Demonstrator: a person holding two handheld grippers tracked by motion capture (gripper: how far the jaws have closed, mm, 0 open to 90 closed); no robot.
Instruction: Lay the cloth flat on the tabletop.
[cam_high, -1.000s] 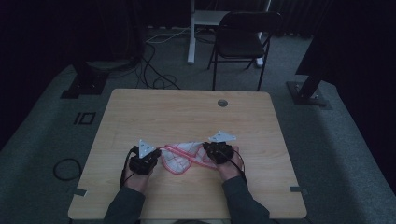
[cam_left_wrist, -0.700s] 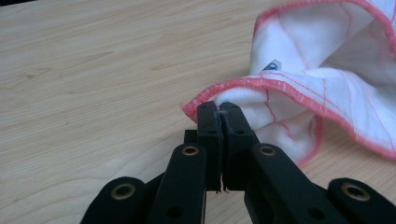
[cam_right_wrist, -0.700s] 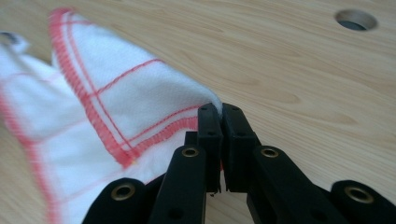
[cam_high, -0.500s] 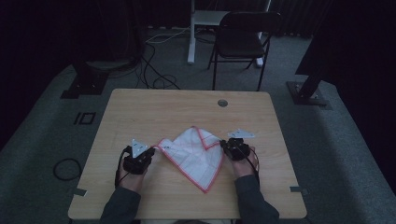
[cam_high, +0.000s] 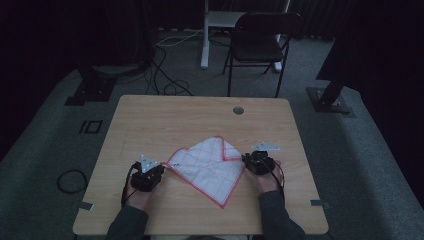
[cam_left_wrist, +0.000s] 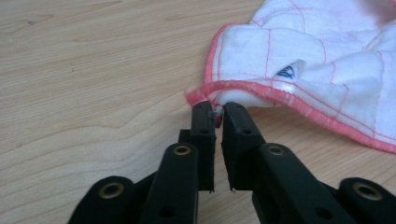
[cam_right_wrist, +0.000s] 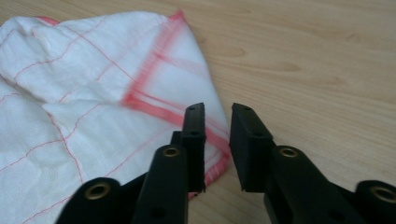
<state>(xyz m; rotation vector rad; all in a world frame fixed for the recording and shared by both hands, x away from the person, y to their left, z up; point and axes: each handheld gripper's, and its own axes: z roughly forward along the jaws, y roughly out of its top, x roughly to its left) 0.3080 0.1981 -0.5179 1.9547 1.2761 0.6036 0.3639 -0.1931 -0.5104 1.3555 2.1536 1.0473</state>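
A white quilted cloth (cam_high: 210, 165) with red stitching and a red hem lies spread in a diamond shape on the wooden table (cam_high: 175, 115). My left gripper (cam_high: 161, 169) sits at its left corner. In the left gripper view the jaws (cam_left_wrist: 218, 109) have just been opening; a narrow gap shows, and the hemmed corner (cam_left_wrist: 327, 70) lies right at the tips. My right gripper (cam_high: 246, 160) is at the cloth's right corner. Its jaws (cam_right_wrist: 218, 112) have just been opening too. They stand apart over bare wood, and the cloth (cam_right_wrist: 93, 93) lies beside and under the left jaw.
A round cable hole (cam_high: 238, 110) sits near the table's far edge. Beyond the table stands a dark folding chair (cam_high: 260, 40), with a desk leg and loose cables (cam_high: 170, 85) on the carpet. A cable loop (cam_high: 67, 180) lies on the floor at the left.
The cloth, bunched between the grippers a second ago, has been drawn out flat. The right gripper moved right and slightly down. Both pairs of jaws have parted.
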